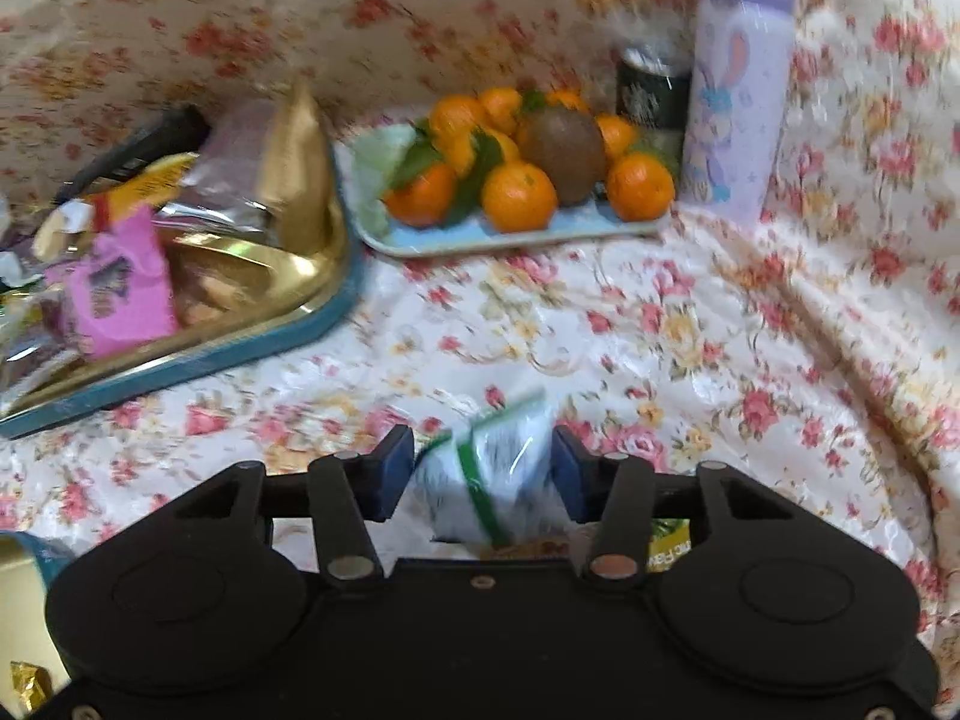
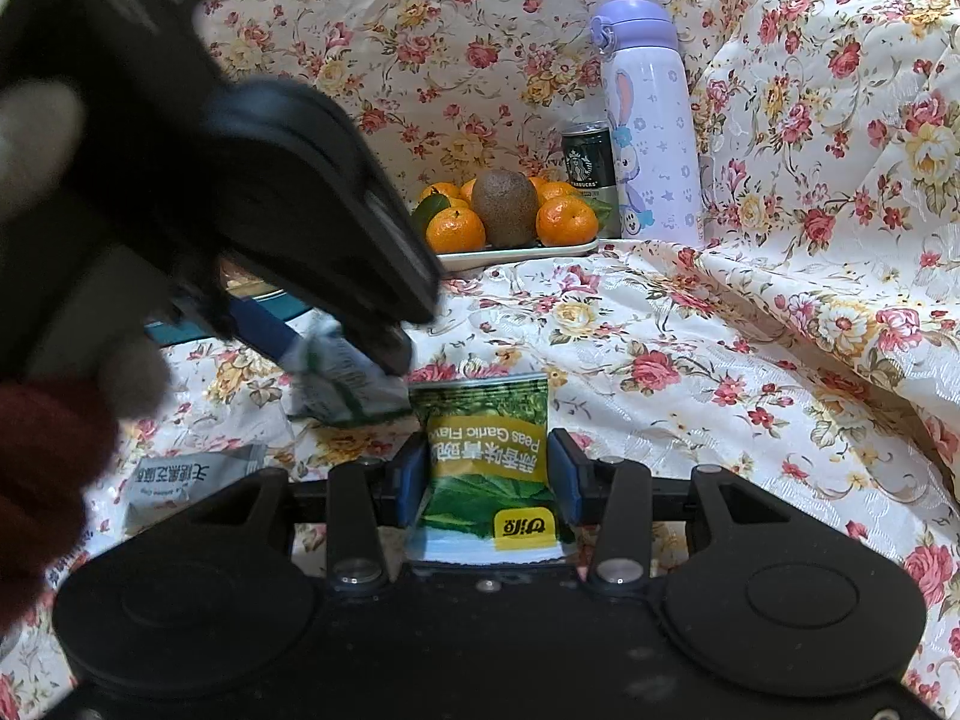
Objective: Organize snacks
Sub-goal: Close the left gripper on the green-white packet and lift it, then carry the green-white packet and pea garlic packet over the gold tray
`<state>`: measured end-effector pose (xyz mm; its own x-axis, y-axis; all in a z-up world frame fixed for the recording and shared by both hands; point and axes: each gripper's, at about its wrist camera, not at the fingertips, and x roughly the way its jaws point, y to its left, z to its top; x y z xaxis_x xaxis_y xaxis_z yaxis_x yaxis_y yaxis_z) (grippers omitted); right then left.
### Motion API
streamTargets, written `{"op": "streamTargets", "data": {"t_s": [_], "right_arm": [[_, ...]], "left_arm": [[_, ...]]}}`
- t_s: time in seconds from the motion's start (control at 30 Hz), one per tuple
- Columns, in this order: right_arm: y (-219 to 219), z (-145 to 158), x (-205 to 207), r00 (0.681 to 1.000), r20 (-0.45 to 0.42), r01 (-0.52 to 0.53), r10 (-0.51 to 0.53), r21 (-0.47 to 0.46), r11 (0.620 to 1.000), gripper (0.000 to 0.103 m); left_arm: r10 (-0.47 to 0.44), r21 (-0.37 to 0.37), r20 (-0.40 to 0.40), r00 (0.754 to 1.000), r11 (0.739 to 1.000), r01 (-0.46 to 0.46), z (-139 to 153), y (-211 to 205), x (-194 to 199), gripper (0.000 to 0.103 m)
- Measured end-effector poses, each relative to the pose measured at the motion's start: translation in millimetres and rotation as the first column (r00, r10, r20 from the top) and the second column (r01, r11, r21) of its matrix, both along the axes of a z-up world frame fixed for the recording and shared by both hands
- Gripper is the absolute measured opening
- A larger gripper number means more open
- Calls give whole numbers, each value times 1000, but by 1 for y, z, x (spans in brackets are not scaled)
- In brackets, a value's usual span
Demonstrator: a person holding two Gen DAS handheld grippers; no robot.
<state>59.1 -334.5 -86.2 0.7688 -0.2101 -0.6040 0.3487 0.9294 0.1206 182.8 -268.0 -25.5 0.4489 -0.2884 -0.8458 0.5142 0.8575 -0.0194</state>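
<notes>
My left gripper (image 1: 483,474) is shut on a white and green snack packet (image 1: 492,480) and holds it above the floral cloth. It also shows in the right wrist view (image 2: 345,363), at left, with the same packet (image 2: 342,384). My right gripper (image 2: 486,474) is shut on a green and yellow garlic peas packet (image 2: 489,456). A gold tin with a blue rim (image 1: 252,324) holds several snack packets, among them a pink one (image 1: 120,288) and a gold one (image 1: 297,174), at the left of the left wrist view.
A pale tray (image 1: 510,234) of tangerines with a kiwi (image 1: 567,144) stands at the back, also in the right wrist view (image 2: 522,249). A dark can (image 2: 588,174) and a lilac flask (image 2: 651,126) stand beside it. A grey packet (image 2: 186,480) lies on the cloth.
</notes>
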Motion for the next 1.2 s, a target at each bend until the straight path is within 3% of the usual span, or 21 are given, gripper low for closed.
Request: {"op": "streamTargets", "data": {"t_s": [0.03, 0.07, 0.27, 0.4, 0.5, 0.6, 0.8, 1.2], "right_arm": [[0, 0, 0, 1000, 0, 0, 0, 0, 1000, 45], [0, 0, 0, 1000, 0, 0, 0, 0, 1000, 45], [0, 0, 0, 1000, -1, -1, 1, -1, 1000, 46], [2, -1, 0, 1000, -3, -2, 2, -5, 1000, 46], [2, -1, 0, 1000, -3, -2, 2, -5, 1000, 46], [1, 0, 1, 1000, -2, -3, 3, -2, 1000, 46], [-1, -1, 1, 1000, 0, -2, 2, 2, 1000, 46], [0, -1, 2, 1000, 1, -2, 2, 3, 1000, 47]], "left_arm": [[11, -12, 4, 1000, 1000, -11, 5, 6, -1, 25], [17, -12, 4, 1000, 1000, -17, 11, 13, -1, 11], [51, -23, -3, 999, 998, -51, 18, 46, -1, 16], [70, -54, -63, 996, 996, -73, 10, 53, 5, 36], [86, -141, -145, 986, 984, -107, 6, 55, 10, 38], [97, -159, -164, 982, 979, -124, 2, 50, 12, 49], [65, -140, -189, 980, 986, -92, -14, 33, 10, 53], [34, -100, -159, 987, 994, -50, -21, 13, 4, 55]]}}
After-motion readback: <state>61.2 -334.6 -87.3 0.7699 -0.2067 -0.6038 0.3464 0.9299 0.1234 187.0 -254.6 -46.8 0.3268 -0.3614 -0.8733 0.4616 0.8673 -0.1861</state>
